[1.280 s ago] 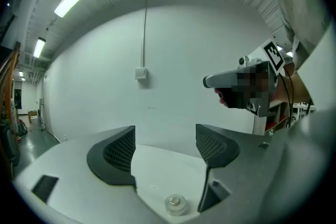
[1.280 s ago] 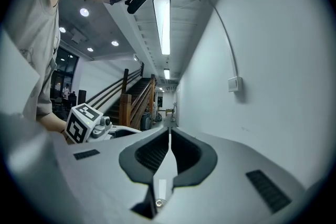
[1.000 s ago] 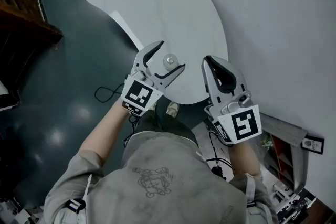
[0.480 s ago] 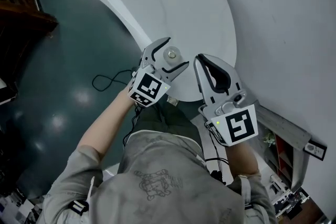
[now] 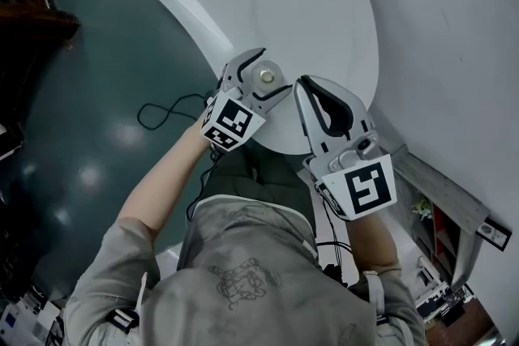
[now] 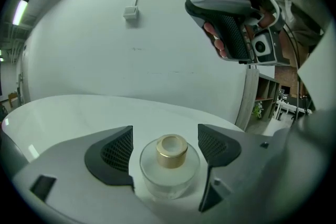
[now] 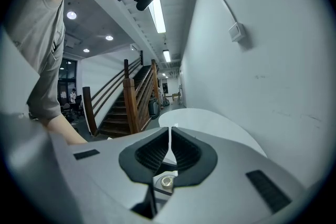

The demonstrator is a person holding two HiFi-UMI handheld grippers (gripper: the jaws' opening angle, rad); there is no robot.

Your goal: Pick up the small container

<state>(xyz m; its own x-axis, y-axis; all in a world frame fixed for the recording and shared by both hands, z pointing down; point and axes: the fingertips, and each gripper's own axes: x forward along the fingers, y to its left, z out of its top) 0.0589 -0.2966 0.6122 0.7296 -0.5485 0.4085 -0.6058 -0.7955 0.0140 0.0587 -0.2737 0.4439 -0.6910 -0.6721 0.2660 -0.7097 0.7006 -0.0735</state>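
Right now the big white table [image 5: 243, 4] is mostly bare, and the job happens close to its near edge. The left gripper [image 5: 273, 70] reaches over that edge with its jaws wide apart, one on each side of the small container [image 6: 169, 168]. The pads are not touching the glass; there is a little gap on both sides. The right gripper [image 7: 169, 145] hangs just beside it, with its jaws pressed together and nothing in them. The container is a short round jar of clear glass. It stands upright on the table, right between the left jaws. On top sits a small gold cap [image 6: 172, 150].

I think the step now is to close on the jar. To do it well, keep the jar in the middle so both pads meet it at the same time, or it may slide on the smooth table. Grab the wide glass body, not the little cap. Squeeze slowly, since round glass is slippery, and then lift straight up. Keep the right gripper out of the way.
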